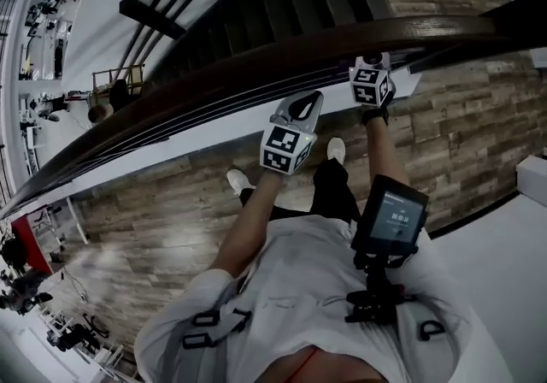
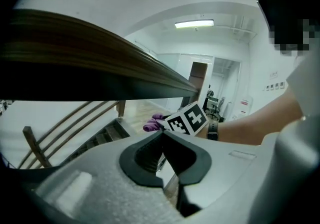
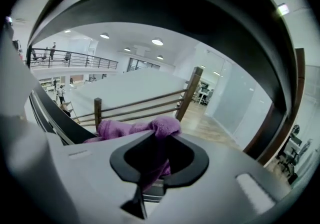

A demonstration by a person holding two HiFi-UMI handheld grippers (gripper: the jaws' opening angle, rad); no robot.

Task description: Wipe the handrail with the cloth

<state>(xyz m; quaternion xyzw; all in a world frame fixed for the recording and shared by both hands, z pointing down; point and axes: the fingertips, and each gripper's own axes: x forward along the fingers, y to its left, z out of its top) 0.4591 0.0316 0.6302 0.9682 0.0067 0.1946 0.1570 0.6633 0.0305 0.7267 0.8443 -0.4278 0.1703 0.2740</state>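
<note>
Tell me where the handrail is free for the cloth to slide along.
The handrail is bare from the left gripper down toward the lower left, and past the right gripper toward the upper right. It is crowded only on the short stretch between the grippers, where the right one clamps the purple cloth.

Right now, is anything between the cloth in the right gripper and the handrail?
Nothing visible does. The right gripper is shut on the cloth, right by the handrail; the left gripper is shut and empty, off to one side.
</note>
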